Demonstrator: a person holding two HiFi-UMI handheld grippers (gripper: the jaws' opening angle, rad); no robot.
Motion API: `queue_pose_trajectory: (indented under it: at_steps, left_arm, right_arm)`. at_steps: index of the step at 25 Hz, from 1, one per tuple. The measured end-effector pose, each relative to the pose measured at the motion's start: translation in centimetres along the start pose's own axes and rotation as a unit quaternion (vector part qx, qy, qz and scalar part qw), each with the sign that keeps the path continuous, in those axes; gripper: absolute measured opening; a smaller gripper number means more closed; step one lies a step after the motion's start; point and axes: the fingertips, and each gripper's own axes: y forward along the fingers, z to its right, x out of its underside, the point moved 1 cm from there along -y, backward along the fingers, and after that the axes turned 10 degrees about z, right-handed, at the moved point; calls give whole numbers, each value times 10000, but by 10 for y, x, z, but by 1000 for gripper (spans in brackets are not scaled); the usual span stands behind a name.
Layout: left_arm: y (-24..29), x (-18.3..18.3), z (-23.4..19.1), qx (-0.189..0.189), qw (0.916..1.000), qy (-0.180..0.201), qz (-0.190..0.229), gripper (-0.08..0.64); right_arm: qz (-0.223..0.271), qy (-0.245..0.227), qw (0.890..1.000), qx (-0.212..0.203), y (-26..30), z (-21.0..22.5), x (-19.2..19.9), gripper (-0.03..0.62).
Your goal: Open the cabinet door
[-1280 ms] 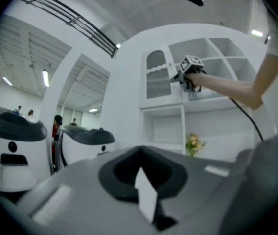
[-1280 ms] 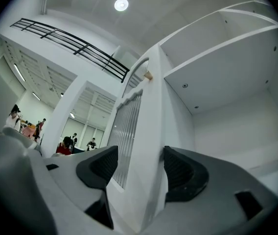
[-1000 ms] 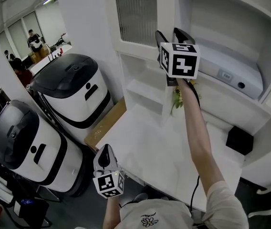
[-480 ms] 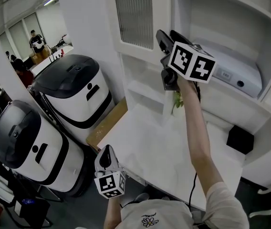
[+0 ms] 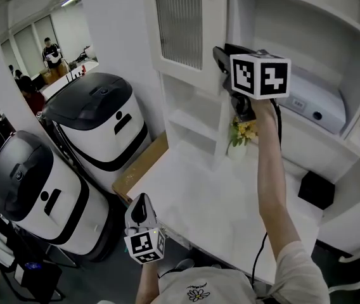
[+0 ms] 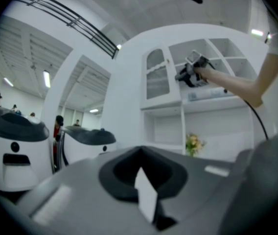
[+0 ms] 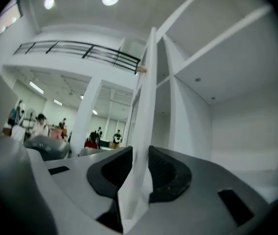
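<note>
Cabinet door (image 5: 181, 27): mounted at the upper left corner of the cabinet (image 5: 230, 8). Long axis upright, ribbed pane facing the room, free edge at right. Right gripper (image 5: 223, 56): jaws have just been closing and now clamp that free edge. Left gripper (image 5: 140, 206): jaws together, empty, at the table's (image 5: 218, 201) front edge. Two white machines (image 5: 97, 122) stand to the left.

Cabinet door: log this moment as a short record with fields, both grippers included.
Door: white-framed cabinet door with ribbed glass panel, at the upper left of the white shelf unit
Right gripper: level, jaws have just been closing, now clamped on the door's free edge
Left gripper: low, by the near edge of the white desktop, jaws together, holding nothing
Door opening: barely ajar at most
Nearby: yellow flowers on the desktop, below the right gripper
</note>
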Motion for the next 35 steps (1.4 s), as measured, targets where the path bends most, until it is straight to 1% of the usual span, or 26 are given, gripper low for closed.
queue_pose_trajectory:
  at_steps: [1,2,5,7,9,13,16,19,20,23,30,32,35]
  left_arm:
    - [1,1,1,3,10000,-1,-10,6]
    - [1,1,2,2,10000,-5,-16,6]
    - [4,0,2,-19,10000,-9,4,6]
    - [5,-1,1,-37,10000,-8,33,6]
    - [6,-2,-1,-64,10000,-10,57,6]
    - [5,0,1,-75,9999,0,73,6]
    - [9,-2,6,-49,9999,26,124,6]
    - [12,-3,9,-22,9999,41,163,6]
    - [12,-3,10,-18,9999,47,163,6]
    - [12,-1,10,-27,9999,52,142,6]
    - [17,4,2,-165,9998,15,91,6]
    - [19,5,2,-172,9998,9,97,6]
    - [23,3,6,-149,9998,15,120,6]
  right_arm:
    - [-76,-272,9996,3,0,0,1,74]
    - [-88,-369,9993,-23,0,0,1,83]
    - [78,-116,9999,-98,0,-1,1,78]
    - [153,-29,9999,-70,0,0,1,78]
    - [229,87,9996,-142,0,0,1,77]
    - [524,646,9946,-616,-4,-4,2,64]
    - [651,658,9924,-813,-6,-11,-1,64]
    - [732,818,9884,-1046,-5,-21,-2,61]
    - [743,794,9881,-1088,-5,-25,-2,63]
    - [793,637,9888,-1091,-7,-37,-3,67]
    - [998,703,9844,-1267,-9,-63,-8,72]
    - [1039,674,9848,-1219,-10,-69,-8,75]
    - [1130,645,9865,-998,-10,-73,-8,73]
